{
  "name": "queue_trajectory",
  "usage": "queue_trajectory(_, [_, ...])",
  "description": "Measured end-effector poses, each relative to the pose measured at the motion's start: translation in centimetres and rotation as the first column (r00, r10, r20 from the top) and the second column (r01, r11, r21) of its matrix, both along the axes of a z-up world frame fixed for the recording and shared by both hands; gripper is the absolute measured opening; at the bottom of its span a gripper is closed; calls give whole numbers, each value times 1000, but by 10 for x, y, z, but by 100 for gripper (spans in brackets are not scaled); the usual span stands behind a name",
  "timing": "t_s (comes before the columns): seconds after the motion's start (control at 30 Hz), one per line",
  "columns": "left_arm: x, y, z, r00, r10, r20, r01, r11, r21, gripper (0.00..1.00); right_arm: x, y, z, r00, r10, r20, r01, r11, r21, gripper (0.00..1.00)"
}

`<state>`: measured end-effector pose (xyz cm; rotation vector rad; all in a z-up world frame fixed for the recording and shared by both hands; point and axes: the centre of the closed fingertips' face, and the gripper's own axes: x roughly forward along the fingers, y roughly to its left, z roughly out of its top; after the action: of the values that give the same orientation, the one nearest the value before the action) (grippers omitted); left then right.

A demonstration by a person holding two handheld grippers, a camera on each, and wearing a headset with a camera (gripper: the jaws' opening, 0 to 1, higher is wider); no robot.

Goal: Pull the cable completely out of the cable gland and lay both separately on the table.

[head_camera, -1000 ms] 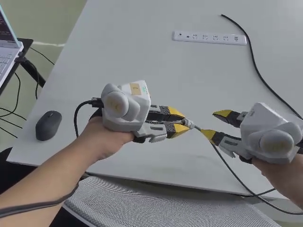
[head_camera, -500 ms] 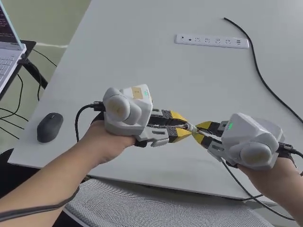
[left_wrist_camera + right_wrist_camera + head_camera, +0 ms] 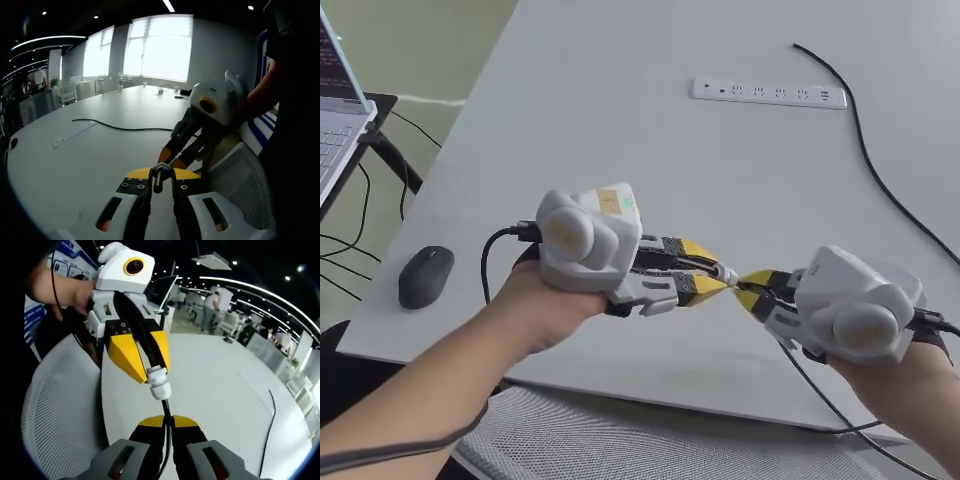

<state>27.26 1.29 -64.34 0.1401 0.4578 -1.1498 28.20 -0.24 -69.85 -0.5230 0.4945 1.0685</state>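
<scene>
In front of the table's near edge, my left gripper [image 3: 712, 277] is shut on the white cable gland [image 3: 724, 271]. A black cable [image 3: 812, 380] leaves the gland's tip and hangs down to the right. My right gripper [image 3: 752, 290] faces the left one, shut on the cable just behind the gland. In the right gripper view the gland [image 3: 158, 380] sticks out between the left gripper's yellow fingers [image 3: 129, 356], and my right gripper [image 3: 167, 426] pinches the cable [image 3: 166, 412] below it. The left gripper view has my left gripper [image 3: 161, 178] holding the gland [image 3: 161, 175].
A white power strip [image 3: 768, 93] lies at the far side of the grey table [image 3: 620, 150], with another black cable [image 3: 865, 150] running along the right. A dark mouse [image 3: 425, 276] sits near the left edge. A mesh chair [image 3: 620, 440] is below the grippers.
My right gripper has moved left up to the left gripper and gone from open to shut on the cable beside the gland. The left gripper has kept its hold.
</scene>
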Motion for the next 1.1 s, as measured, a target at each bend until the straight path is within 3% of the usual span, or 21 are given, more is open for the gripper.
queue_trajectory(0.4, [1,-1,2,1000,15,3,-15,1000,-6,15,4,-20,-15,989,-113,-98,114,993,11,0])
queue_trajectory(0.83, [0,-4,2,1000,27,9,-27,1000,-6,15,4,-46,-30,951,-236,-199,244,969,21,0])
queue_trajectory(1.1, [-2,-6,3,999,36,9,-36,999,-7,15,1,-61,-38,938,-270,-218,279,960,11,0])
